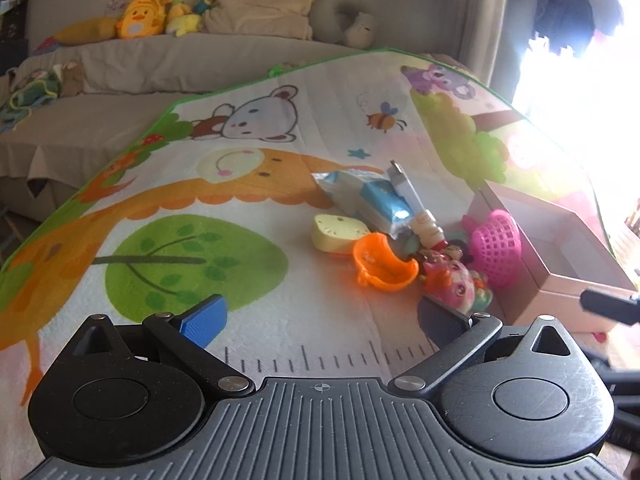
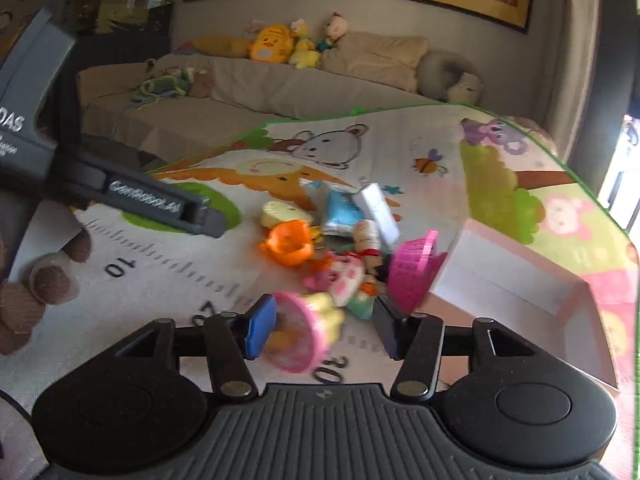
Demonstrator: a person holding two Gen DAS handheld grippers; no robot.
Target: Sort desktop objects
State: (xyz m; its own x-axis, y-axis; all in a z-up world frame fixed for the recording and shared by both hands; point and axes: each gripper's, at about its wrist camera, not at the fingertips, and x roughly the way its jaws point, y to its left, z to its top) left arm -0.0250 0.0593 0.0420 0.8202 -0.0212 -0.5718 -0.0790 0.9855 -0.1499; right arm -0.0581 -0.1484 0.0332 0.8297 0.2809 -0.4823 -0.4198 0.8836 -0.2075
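Pink-rimmed toy (image 2: pixel 300 332), w/ a pale yellow lumpy body, sits between the right tongs (image 2: pixel 320 330); it's blurred, so probably a small cup or cupcake-type toy. Blue pad touches its rim on one side, but the other finger stands apart from it, so tongs are apart, not clamped. It hangs low over the mat's printed ruler, just short of the toy heap.

Heap is bunched beside the pink box (image 2: pixel 520 280), likely so each piece is a short carry to it: orange scoop (image 1: pixel 384 264), pink mesh basket (image 1: pixel 498 248), pale yellow piece (image 1: pixel 338 232), blue-white packet (image 1: pixel 372 196), small figures btw them. Box interior shows nothing in it from here.

Left tongs (image 1: pixel 324 316) wide apart, holding nothing, hovering over the play mat (image 1: pixel 200 200) on the table, facing the heap.
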